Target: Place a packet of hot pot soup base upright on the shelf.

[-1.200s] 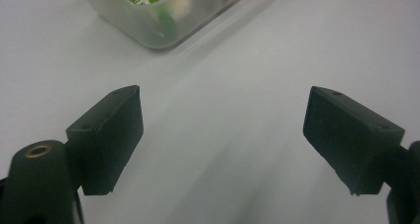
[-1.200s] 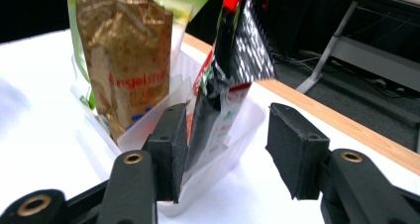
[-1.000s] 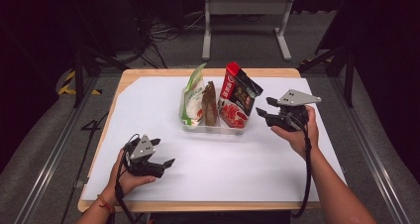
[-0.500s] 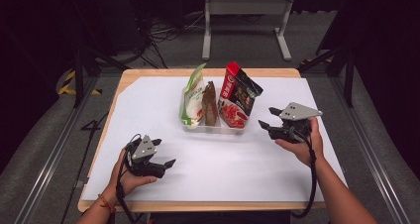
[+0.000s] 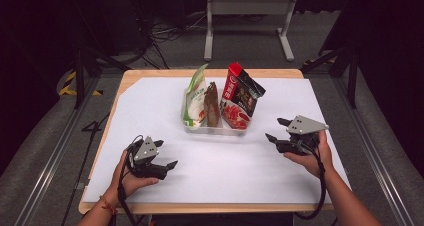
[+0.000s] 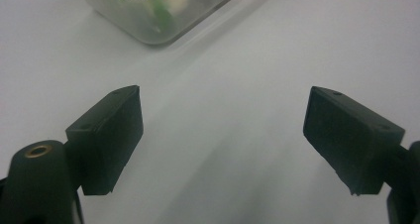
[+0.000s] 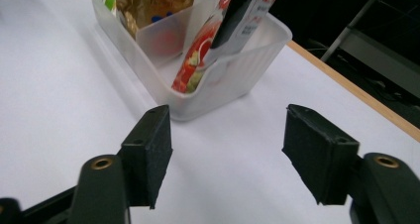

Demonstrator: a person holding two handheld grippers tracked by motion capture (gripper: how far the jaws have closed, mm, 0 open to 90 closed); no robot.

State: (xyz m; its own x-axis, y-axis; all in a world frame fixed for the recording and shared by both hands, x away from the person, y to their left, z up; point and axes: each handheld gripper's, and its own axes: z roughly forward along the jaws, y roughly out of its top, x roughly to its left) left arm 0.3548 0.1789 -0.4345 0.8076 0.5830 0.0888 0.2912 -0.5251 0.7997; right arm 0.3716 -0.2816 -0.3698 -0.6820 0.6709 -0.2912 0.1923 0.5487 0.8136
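The right tool is pulling back and down from the tray. A second ago it sat up beside the red packet; now it hangs lower and farther right over the white sheet, clear of everything. Its jaws stand wide apart with nothing between them, and the right gripper view confirms it: bare sheet in the gap, the tray's corner just beyond the tips. That reads like a release already made and a hand backing off, so the packing looks close to finished, or a fresh item is wanted next.

The left tool has barely budged. It rests low near the table's front edge, well apart from the tray, jaws spread and empty. In the left gripper view there's only white sheet between them, with a rounded tray corner up ahead.

Now the tray itself: a clear plastic bin sitting mid-table, toward the far side. Three packets stand upright in it, side by side. At the left a green-and-white pouch, in the middle a slim brown one, and at the right the red packet, tallest, leaning right with its top well above the rim. From the right gripper view an inner divider seems to split the tray, red packet in the near compartment, brown pouch behind it.
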